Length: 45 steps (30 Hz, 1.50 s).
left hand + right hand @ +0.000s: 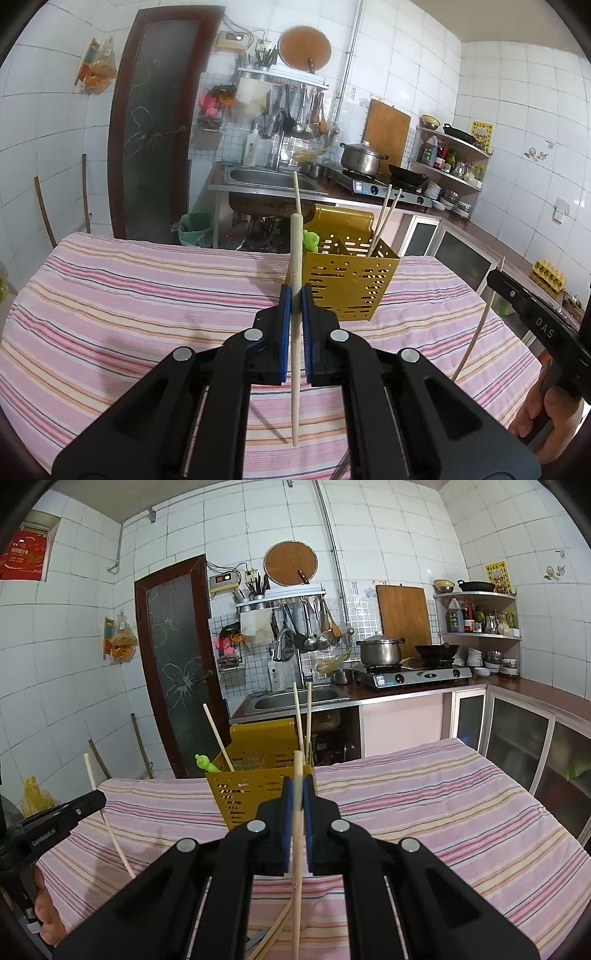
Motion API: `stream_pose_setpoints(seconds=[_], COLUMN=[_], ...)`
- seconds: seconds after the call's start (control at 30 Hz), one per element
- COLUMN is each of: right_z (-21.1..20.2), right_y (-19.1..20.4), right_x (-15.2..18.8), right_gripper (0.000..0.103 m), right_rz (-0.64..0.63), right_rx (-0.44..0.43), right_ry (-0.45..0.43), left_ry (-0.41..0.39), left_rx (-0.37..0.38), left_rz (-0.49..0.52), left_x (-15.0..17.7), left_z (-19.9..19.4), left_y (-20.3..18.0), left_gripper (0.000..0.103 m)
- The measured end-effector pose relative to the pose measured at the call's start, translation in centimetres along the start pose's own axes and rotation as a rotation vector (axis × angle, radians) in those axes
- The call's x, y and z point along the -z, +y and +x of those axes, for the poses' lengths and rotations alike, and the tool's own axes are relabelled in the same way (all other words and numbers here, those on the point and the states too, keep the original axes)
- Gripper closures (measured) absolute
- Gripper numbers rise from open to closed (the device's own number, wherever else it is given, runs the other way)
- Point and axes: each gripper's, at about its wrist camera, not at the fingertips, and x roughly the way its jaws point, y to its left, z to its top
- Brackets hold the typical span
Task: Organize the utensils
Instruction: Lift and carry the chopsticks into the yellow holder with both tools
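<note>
Room: tiled kitchen, sink and gas stove along the back wall, striped tablecloth (147, 295) on the table in the foreground.
Holder: perforated yellow utensil caddy (343, 284) at frame centre, standing on the cloth; two chopsticks (384, 218) already lean inside, green item (310, 240) at its left edge.
Left gripper (294, 299): pads closed on one wooden chopstick (295, 258), pinched near mid-length.
Right gripper (297, 790): pads closed on another wooden chopstick (297, 849), also mid-length.
Axis: both sticks run roughly upright in their own views, upper ends toward the caddy, lower ends toward the cloth.
Handling: light, stiff, thin, smooth wood; likely to pivot or slip in the pads, so hold firm and drop in end-first.
</note>
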Motion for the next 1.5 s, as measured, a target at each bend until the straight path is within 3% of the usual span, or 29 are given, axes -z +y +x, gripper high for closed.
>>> stream_pose_setpoints(seconds=[0.23,0.53,0.83,1.0,1.17,1.4,1.47,1.5], right_z=[-0.2,0.5,6.2,9.8,13.7,16.6,16.1,15.6], right_y=[0.0,0.2,1.2,1.4,1.3,1.3,1.3,1.3], right_x=[-1.4,-8.3,-15.4,-15.6,-13.3,-10.1,-10.2,-10.5], right_gripper=[0.097,0.097,0.097,0.097,0.097,0.097,0.096,0.088], right_rz=[-0.006,-0.039,-0.049,-0.045,-0.063,-0.087,-0.097,-0.106], right_rx=[0.008,-0.004,-0.016,-0.036,-0.05,-0.068,-0.058,-0.048], right_ry=[-0.031,-0.165,-0.287,-0.312,-0.279,-0.171,-0.15,-0.136], left_ry=[-0.061,-0.241,-0.388,-0.369,-0.29,-0.233,-0.222,-0.217], left_rx=[0.019,0.059,0.018,-0.009,-0.026,-0.069,-0.066,-0.066], left_rz=[0.026,0.093,0.096,0.076,0.049,0.03,0.023,0.02], left_x=[-1.8,-9.1,-15.3,-15.4,-13.3,-10.8,-11.3,-11.5], left_z=[-0.9,-1.2,4.5,10.5,15.7,17.1,16.3,15.6], left_y=[-1.3,-5.9,-7.8,-6.7,-5.2,-3.5,-3.1,-3.0], left_gripper=[0.098,0.098,0.099,0.099,0.098,0.097,0.085,0.069])
